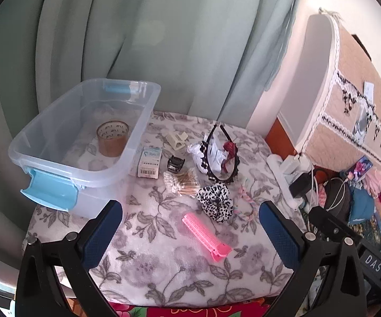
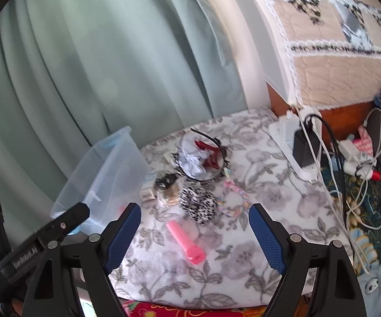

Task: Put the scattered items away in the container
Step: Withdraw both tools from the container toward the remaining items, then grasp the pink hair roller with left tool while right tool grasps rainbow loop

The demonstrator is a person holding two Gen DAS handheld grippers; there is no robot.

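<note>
Both tools hang above the flowered surface [image 1: 148, 227] with their jaws spread apart and nothing between them. Just ahead of the left tool [image 1: 190, 227], between its fingers, lies a pink hair clip [image 1: 206, 240]; the same clip sits ahead of the right tool [image 2: 194, 227]. Beyond it are a spotted scrunchie [image 1: 215, 203], cotton swabs [image 1: 181, 182], a small box [image 1: 149, 162], a black headband [image 1: 220, 155] and a braided cord [image 2: 234, 194]. Forward and left of the left tool stands the clear container [image 1: 83, 134], holding a tape roll [image 1: 112, 138].
</note>
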